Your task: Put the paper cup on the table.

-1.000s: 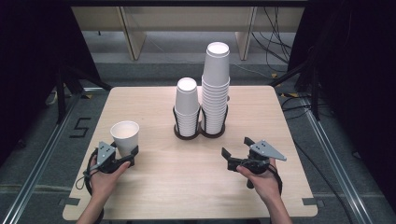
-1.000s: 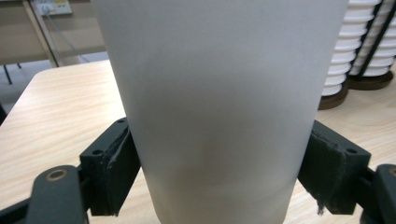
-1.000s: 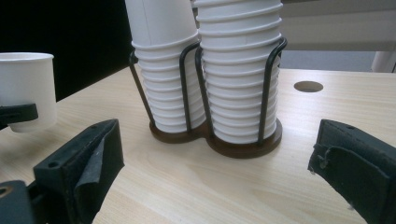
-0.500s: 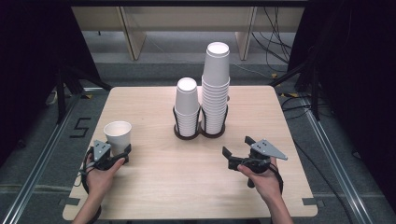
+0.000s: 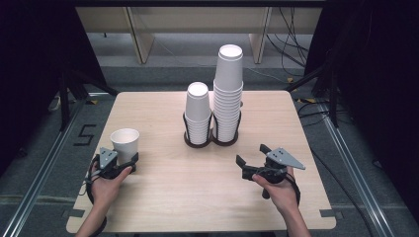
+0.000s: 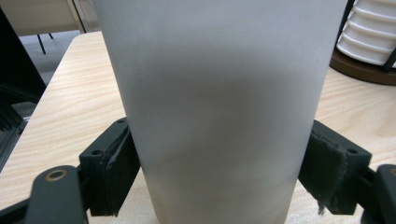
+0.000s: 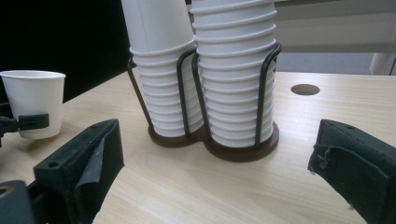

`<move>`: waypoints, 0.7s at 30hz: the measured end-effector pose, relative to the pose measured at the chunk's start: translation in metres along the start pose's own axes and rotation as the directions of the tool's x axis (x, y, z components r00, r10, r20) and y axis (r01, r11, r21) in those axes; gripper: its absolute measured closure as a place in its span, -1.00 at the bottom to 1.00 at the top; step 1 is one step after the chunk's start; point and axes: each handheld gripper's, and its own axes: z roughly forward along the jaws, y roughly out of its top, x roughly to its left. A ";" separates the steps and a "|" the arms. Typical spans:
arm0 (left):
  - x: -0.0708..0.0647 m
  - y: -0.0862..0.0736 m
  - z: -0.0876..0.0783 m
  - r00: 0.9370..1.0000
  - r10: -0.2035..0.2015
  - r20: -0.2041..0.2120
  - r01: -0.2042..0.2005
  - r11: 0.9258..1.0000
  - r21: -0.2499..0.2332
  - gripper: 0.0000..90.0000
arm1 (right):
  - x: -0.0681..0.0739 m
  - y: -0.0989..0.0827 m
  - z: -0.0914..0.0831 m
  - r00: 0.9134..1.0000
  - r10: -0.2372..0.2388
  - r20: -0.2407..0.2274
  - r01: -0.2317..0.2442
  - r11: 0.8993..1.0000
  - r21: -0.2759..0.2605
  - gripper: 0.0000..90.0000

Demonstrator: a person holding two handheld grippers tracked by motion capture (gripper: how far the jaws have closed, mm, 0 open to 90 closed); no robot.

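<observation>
A white paper cup [image 5: 124,142] stands upright near the table's left edge, with my left gripper [image 5: 124,160] shut on its lower part. In the left gripper view both black pads [image 6: 112,172] press the cup [image 6: 219,93] from either side. My right gripper [image 5: 251,155] rests open and empty at the front right, and its jaws [image 7: 210,177] stand wide apart, pointing at the cup holder. The held cup [image 7: 32,100] also shows at the far left of the right gripper view.
A dark two-ring wire holder [image 5: 211,140] stands at the table's middle back, with a short stack of white cups [image 5: 197,111] on its left and a taller stack [image 5: 228,94] on its right. The wooden table [image 5: 197,197] has a small round hole [image 7: 305,89] behind the holder.
My left gripper has shifted a little to the left with the cup in it. The right gripper has kept still.
</observation>
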 end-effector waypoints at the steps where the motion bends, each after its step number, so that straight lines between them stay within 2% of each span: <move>1: 0.000 0.000 0.001 1.000 0.000 0.003 0.000 1.000 0.000 -0.56 | 0.000 0.000 0.000 1.000 0.016 -0.006 -0.016 1.000 0.004 -0.94; 4: 0.001 0.000 0.001 1.000 -0.002 0.004 0.001 1.000 0.015 -0.56 | 0.001 0.001 -0.001 1.000 0.020 0.007 -0.020 1.000 -0.003 -0.94; 5: 0.001 0.001 0.001 1.000 -0.001 0.008 0.001 1.000 0.017 -0.56 | 0.001 0.001 -0.001 1.000 0.020 -0.004 -0.020 1.000 0.000 -0.94; 7: 0.000 0.001 0.002 1.000 -0.004 0.022 0.004 1.000 0.021 -0.56 | 0.000 0.001 0.000 1.000 0.002 0.014 -0.002 1.000 -0.002 -0.94; 11: 0.000 0.002 0.004 1.000 -0.006 0.027 0.006 0.999 0.036 -0.56 | 0.001 0.002 0.000 1.000 0.018 -0.004 -0.018 1.000 -0.005 -0.94; 14: 0.000 0.002 0.005 0.999 -0.011 0.031 0.009 0.999 0.046 -0.56 | 0.001 0.002 0.000 1.000 0.017 -0.003 -0.017 1.000 -0.005 -0.94; 16: 0.001 0.002 0.006 0.999 -0.011 0.033 0.009 0.999 0.046 -0.56 | 0.000 0.003 -0.001 1.000 -0.007 0.007 0.007 1.000 -0.011 -0.94; 21: 0.001 0.003 0.005 0.999 -0.011 0.033 0.009 0.998 0.060 -0.56 | 0.000 0.003 -0.001 1.000 -0.001 0.005 0.001 1.000 -0.013 -0.94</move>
